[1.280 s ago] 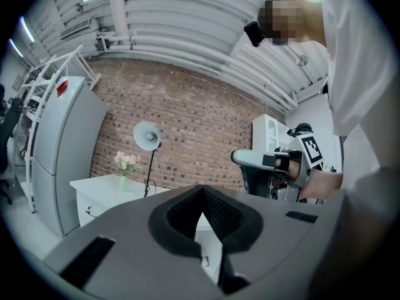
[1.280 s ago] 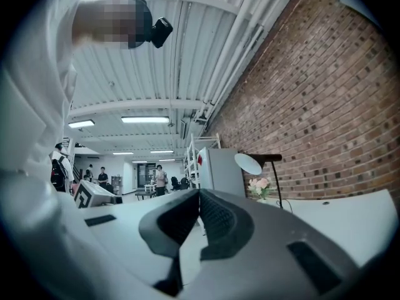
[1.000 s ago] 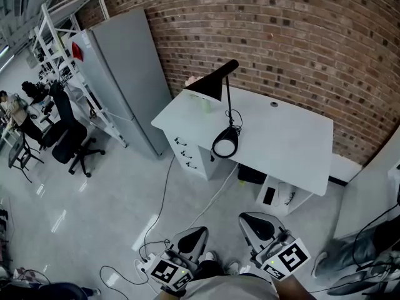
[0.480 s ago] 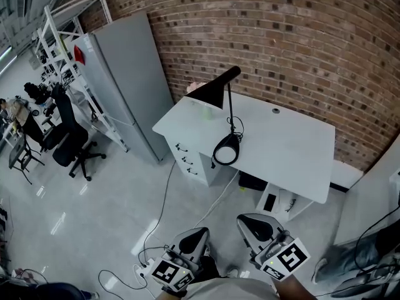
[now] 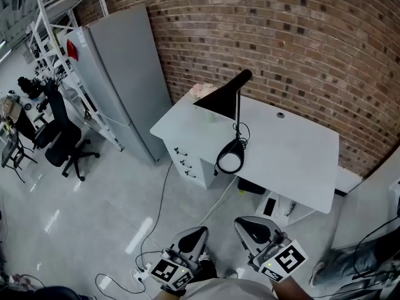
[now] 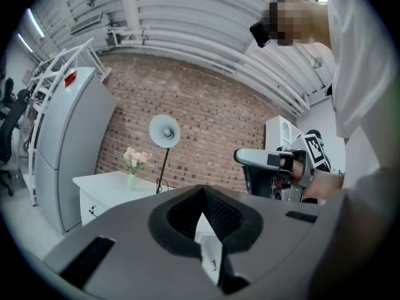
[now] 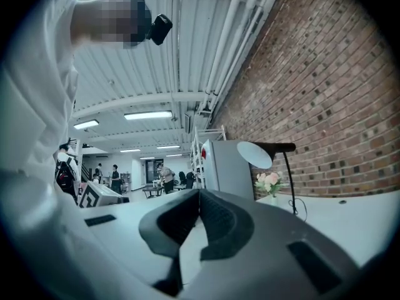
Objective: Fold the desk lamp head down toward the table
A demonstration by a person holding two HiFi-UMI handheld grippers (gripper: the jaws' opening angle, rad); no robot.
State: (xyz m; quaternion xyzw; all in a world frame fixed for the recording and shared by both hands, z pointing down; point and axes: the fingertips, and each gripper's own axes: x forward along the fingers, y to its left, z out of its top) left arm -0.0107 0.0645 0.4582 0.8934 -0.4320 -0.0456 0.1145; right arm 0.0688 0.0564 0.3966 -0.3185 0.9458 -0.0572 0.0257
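Observation:
A black desk lamp stands upright on the white desk (image 5: 294,161). Its cone head (image 5: 220,97) is raised on a thin stem above a round base (image 5: 230,162). Both grippers are low in the head view, over the floor and well short of the desk. My left gripper (image 5: 196,233) is shut with nothing in it, and so is my right gripper (image 5: 245,223). The left gripper view shows its closed jaws (image 6: 202,192), the lamp head (image 6: 164,130) far ahead and the right gripper (image 6: 275,167) alongside. Beyond the shut jaws (image 7: 199,195) in the right gripper view is the lamp head (image 7: 257,154).
A vase of pink flowers (image 5: 201,90) stands at the desk's far corner by the brick wall. A tall grey cabinet (image 5: 119,74) and white shelving (image 5: 56,36) are to the left, with an office chair (image 5: 59,145). Cables (image 5: 164,199) trail across the floor, and boxes (image 5: 275,199) sit under the desk.
The desk and lamp have slid down the head view and look nearer. Both grippers have kept their places at its bottom edge and stayed shut.

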